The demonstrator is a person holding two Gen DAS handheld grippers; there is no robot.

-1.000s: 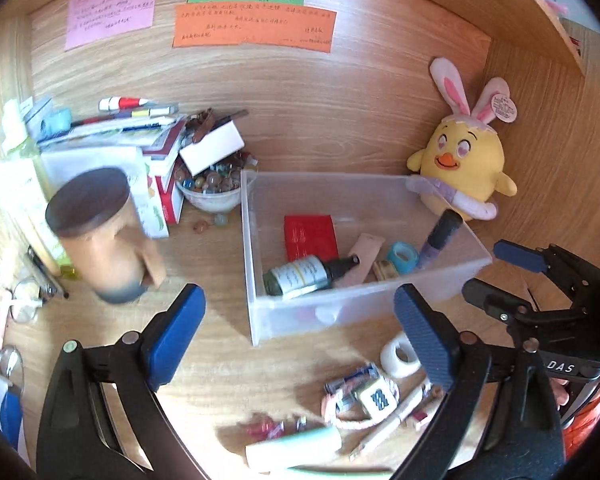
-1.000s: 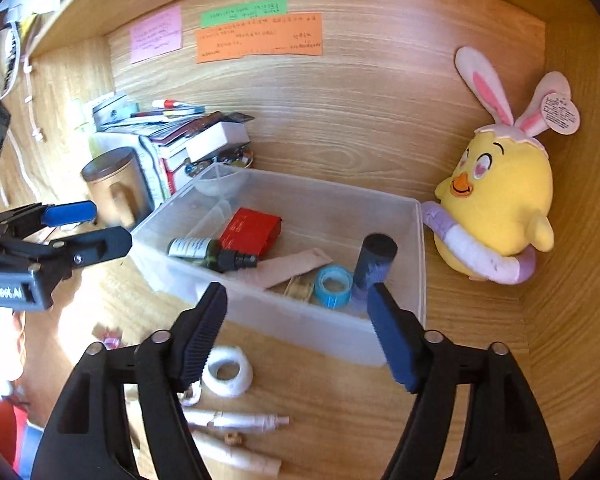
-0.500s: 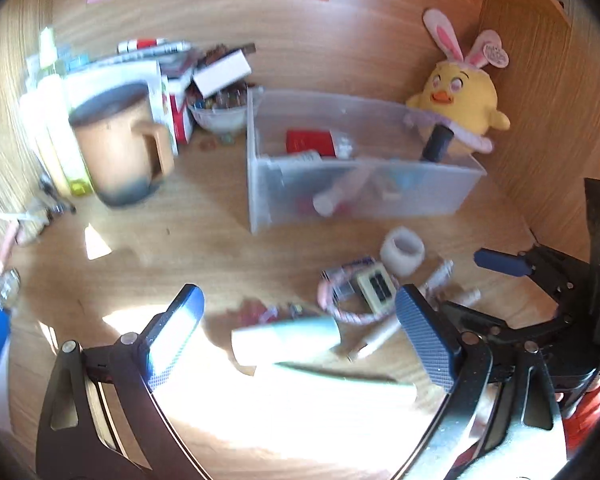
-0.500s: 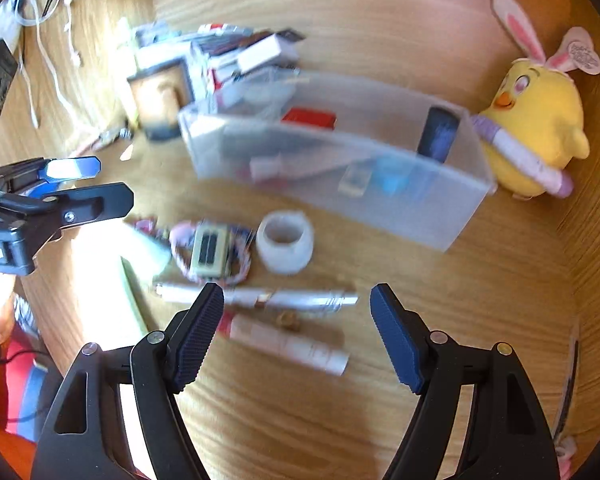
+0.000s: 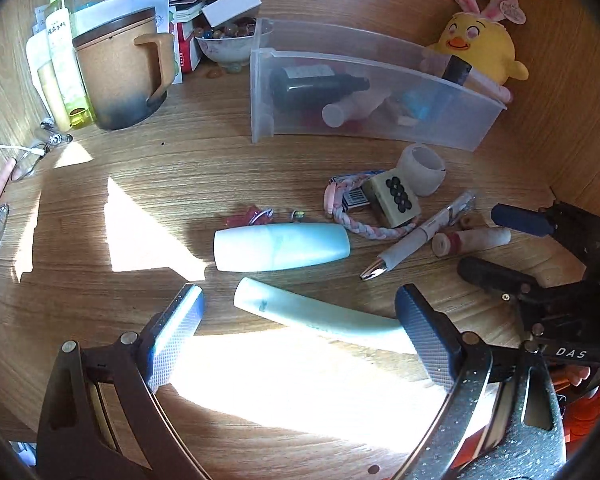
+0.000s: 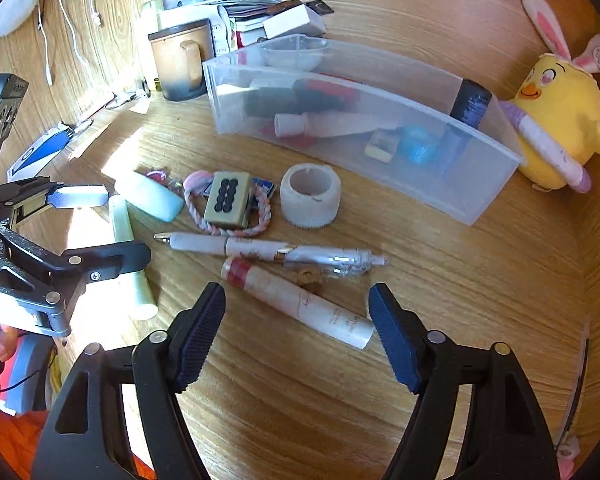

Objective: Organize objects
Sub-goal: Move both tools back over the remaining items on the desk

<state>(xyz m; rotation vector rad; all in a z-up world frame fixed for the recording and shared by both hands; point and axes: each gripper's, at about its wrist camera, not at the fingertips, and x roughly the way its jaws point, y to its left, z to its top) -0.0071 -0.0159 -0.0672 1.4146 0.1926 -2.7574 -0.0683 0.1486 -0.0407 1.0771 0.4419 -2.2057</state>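
Observation:
My left gripper hangs open over a long pale green tube that lies across the gap between its fingers; the pads stand apart from it. Just beyond lies a light blue bottle. My right gripper is open and its jaws are closing, with a cream tube with a red band between them, untouched. A white pen, a mahjong tile on a pink braided loop and a white tape roll lie in front of the clear plastic bin.
A brown lidded mug, a yellow-green spray bottle, a bowl of beads and stacked books sit at the back left. A yellow plush chick leans by the bin's right end. Wooden walls close the back and right.
Both grippers have sunk toward the desk and tilted downward. The loose items now fill the views, and the wall notes have left view. The right jaws have narrowed slightly.

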